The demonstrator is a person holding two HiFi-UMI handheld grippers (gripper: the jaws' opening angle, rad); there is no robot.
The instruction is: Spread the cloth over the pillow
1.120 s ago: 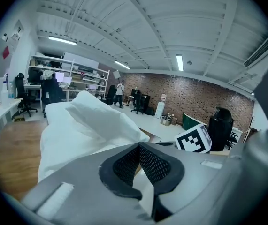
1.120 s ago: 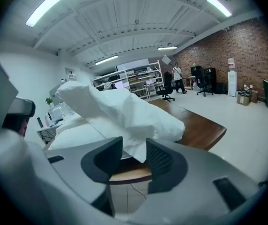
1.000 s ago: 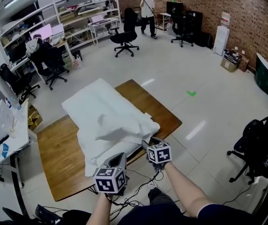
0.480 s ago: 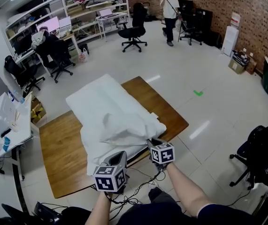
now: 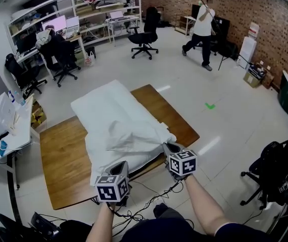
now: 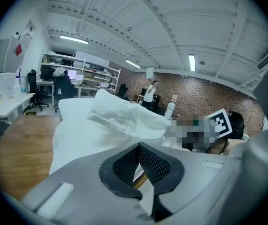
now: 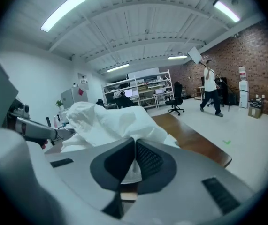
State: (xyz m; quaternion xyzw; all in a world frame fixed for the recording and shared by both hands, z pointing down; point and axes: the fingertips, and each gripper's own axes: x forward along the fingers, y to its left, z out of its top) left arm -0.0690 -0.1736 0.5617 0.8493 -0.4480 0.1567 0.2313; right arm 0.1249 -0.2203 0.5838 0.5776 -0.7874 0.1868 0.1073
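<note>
Pinching the near right corner of the white cloth (image 5: 129, 135), my right fingers (image 7: 148, 161) have just been closing and now meet on the fabric, which bunches up from them above the near right edge of the wooden counter (image 5: 58, 155). My left fingers (image 6: 155, 165) sit tip to tip at the counter's near edge, just beside the cloth's hanging hem; whether they catch any of it I cannot tell. The cloth lies rumpled over the near half of the long white pillow (image 5: 101, 102).
</note>
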